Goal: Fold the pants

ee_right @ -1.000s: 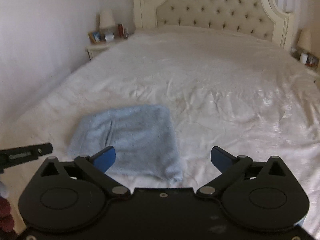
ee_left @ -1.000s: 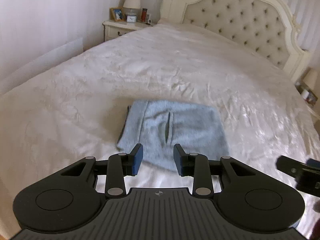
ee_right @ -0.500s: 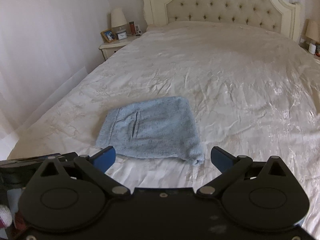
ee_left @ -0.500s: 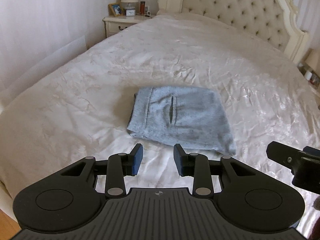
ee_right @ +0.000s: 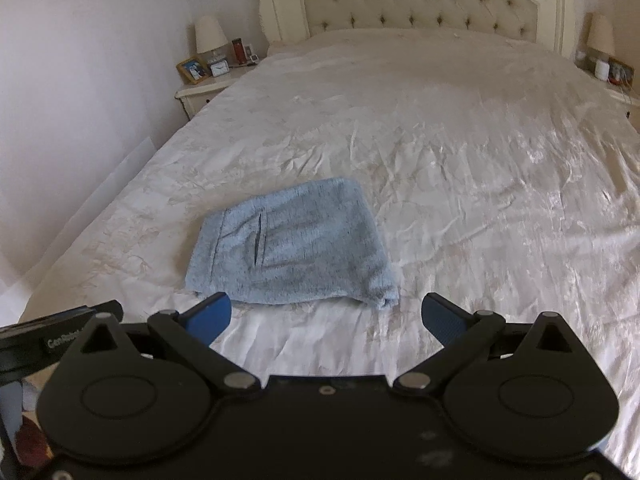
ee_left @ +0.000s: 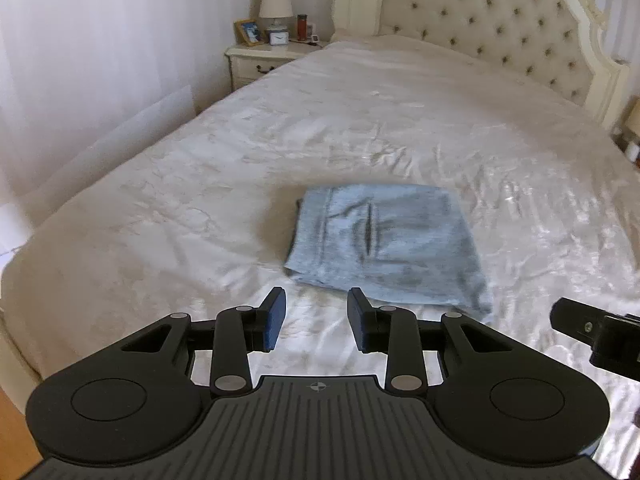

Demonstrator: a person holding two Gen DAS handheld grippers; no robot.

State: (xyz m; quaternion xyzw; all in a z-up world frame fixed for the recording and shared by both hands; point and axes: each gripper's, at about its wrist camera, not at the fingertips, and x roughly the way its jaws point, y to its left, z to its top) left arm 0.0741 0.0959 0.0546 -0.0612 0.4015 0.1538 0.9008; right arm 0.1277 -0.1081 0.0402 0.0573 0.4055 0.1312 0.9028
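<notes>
Partly legible white lettering, "GenRobot" or close to it, on the black body of the left gripper at the lower left edge of the right wrist view; no other readable writing. No containers in sight. Folded into a compact light blue rectangle, pants (ee_left: 384, 244) lying flat on the cream bed (ee_left: 200, 208), at the centre of the left wrist view and left of centre in the right wrist view (ee_right: 292, 244), a pocket slit facing up. Left gripper (ee_left: 316, 322) at lower centre of its view, jaws narrowly parted, nothing between the blue pads, clear of the cloth's near edge. Right gripper (ee_right: 326, 316) at lower centre of its view, jaws spread wide, empty, just short of the pants' near edge. Tufted headboard (ee_right: 420, 0) across the top of frame; a nightstand (ee_left: 260, 60) at upper left with a lamp (ee_left: 275, 2), a picture frame and a small clock.
</notes>
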